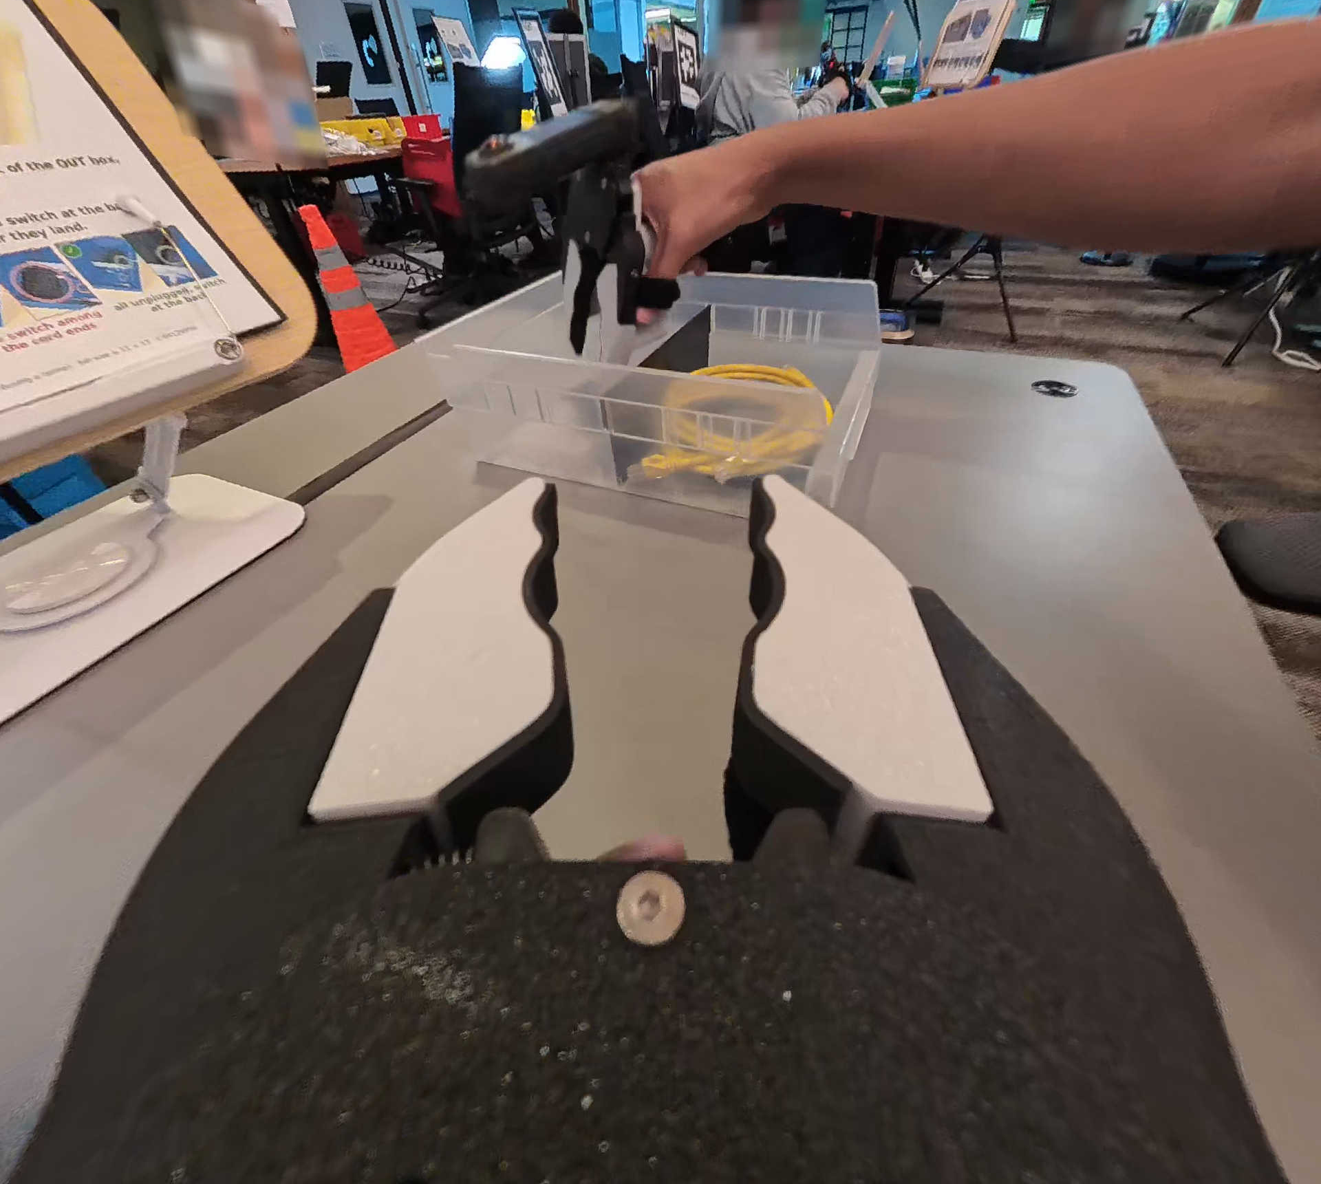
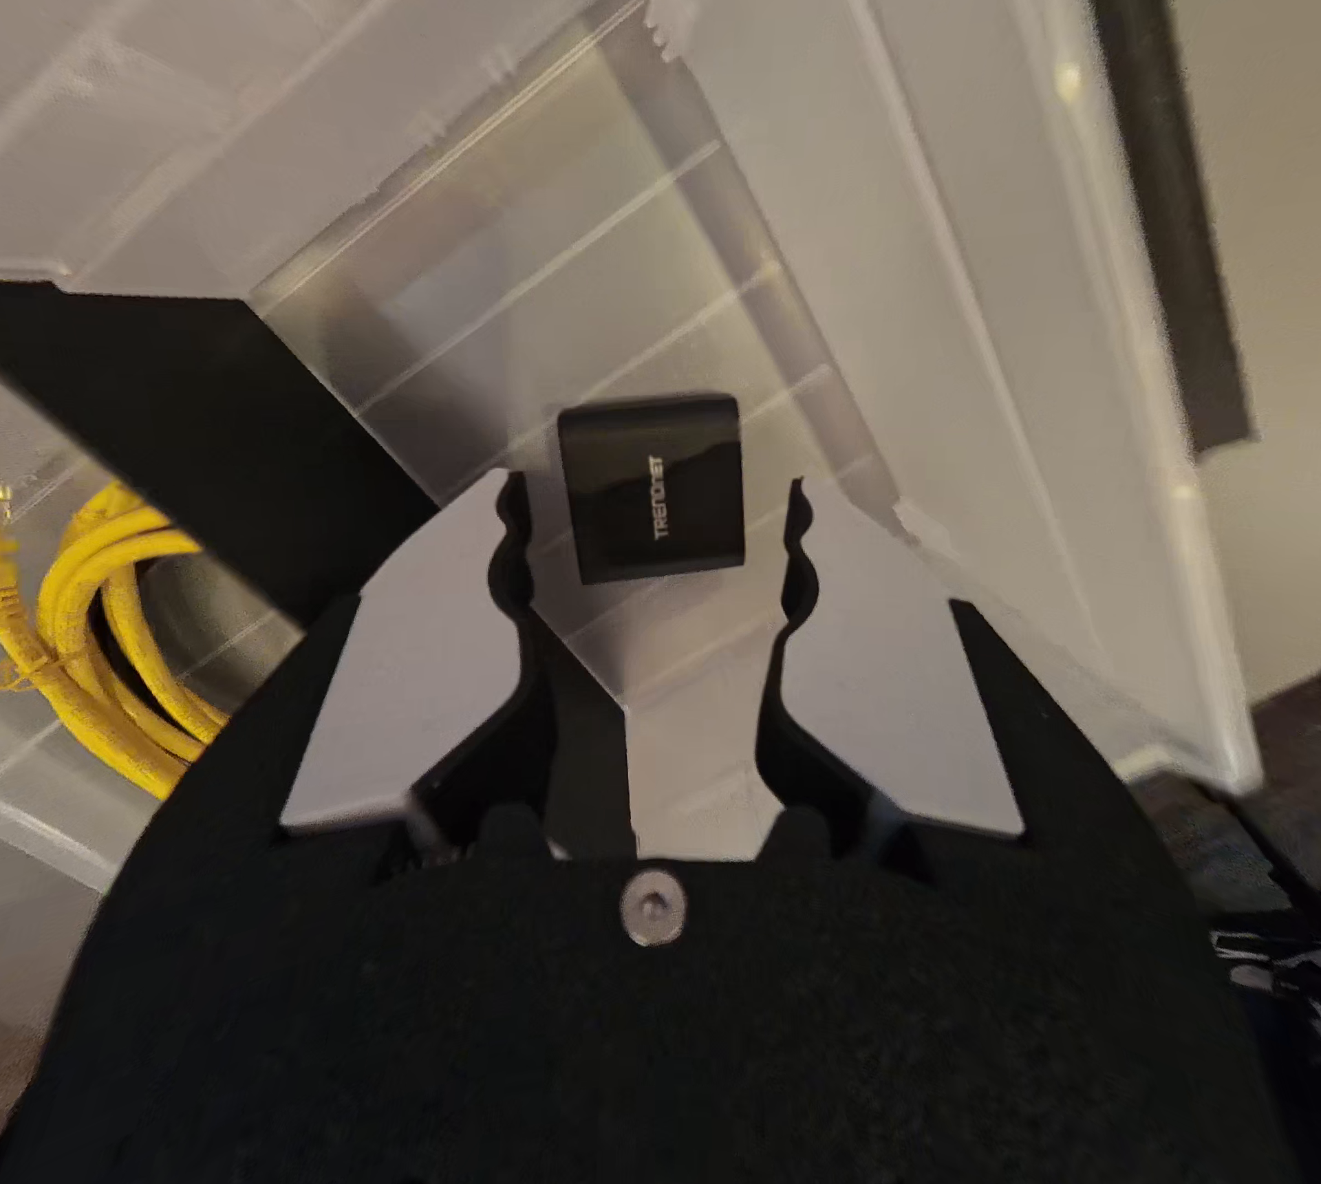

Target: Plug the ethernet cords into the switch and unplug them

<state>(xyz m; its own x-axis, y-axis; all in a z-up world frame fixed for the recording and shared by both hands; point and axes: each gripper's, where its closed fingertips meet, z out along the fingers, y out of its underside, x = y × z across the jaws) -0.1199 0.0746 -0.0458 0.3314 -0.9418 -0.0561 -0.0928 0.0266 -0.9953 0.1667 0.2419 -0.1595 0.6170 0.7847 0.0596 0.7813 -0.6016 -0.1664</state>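
Since the small black switch (image 2: 652, 492) lies flat on the floor of the clear plastic bin (image 1: 854, 320), in the compartment left of the black divider (image 1: 683, 345), w/ the right tool (image 2: 654, 492) straddling it but not touching, the pick is the risky bit. Gaps show betw. both pads (image 2: 511, 549) and the switch's sides, so nothing is gripped yet. The switch sits slightly skewed to the fingers; closing as is could twist it or squeeze a corner, and the glossy case looks slippery, so it may pop out. It also sits near the fingertips only, so a shallow pinch could drop it on the lift. The bin walls are close: fingertips may knock the wall or divider and shove the light bin across the table (image 1: 1001, 578).

The coiled yellow ethernet cord (image 1: 750, 420) lies in the other compartment, right of the divider, both plugs at the near wall, unplugged. Its coil looks springy; pulling one end may drag the whole loop out.

Right hand (image 1: 686, 213) reaches in from the right, forearm about level, its tool pointed steeply down into the bin. Left tool (image 1: 650, 506) hovers low over the table, just short of the bin's near wall, fingers spread, nothing betw. them, aimed roughly at the cord's plugs.
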